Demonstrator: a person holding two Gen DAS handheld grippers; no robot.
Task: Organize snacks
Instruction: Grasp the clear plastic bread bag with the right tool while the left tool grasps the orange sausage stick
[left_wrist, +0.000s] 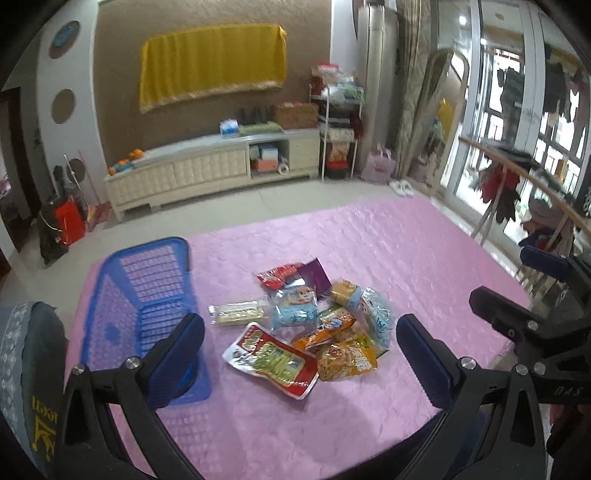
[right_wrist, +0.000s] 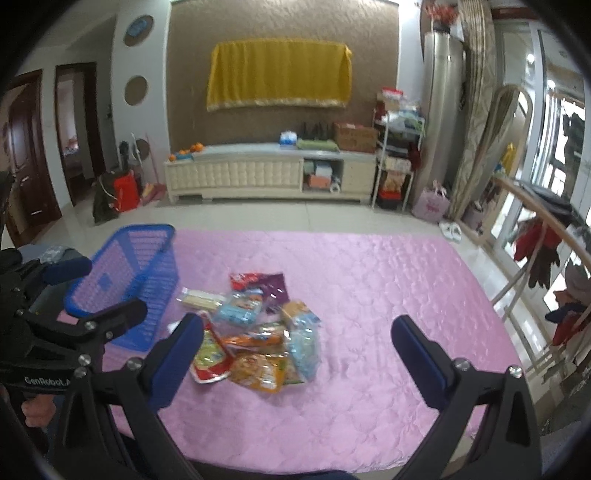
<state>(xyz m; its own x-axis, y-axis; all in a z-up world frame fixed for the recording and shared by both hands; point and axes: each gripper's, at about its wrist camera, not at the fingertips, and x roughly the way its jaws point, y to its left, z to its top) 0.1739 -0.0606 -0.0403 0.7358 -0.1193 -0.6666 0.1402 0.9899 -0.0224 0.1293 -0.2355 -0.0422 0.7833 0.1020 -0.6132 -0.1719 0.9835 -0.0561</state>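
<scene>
A pile of several snack packets (left_wrist: 314, 325) lies mid-table on the pink cloth; it also shows in the right wrist view (right_wrist: 258, 332). A red-and-green packet (left_wrist: 273, 360) lies nearest, a pale wafer pack (left_wrist: 238, 313) at the left. An empty blue plastic basket (left_wrist: 147, 295) stands left of the pile, also in the right wrist view (right_wrist: 136, 273). My left gripper (left_wrist: 299, 354) is open and empty, held above the near side of the pile. My right gripper (right_wrist: 295, 354) is open and empty, above the pile's right side.
The pink-covered table (left_wrist: 406, 251) ends at a far edge before a tiled floor. A cream TV cabinet (left_wrist: 210, 170) stands against the back wall. A wooden drying rack with clothes (left_wrist: 517, 192) stands at the right. The other gripper shows at each view's edge.
</scene>
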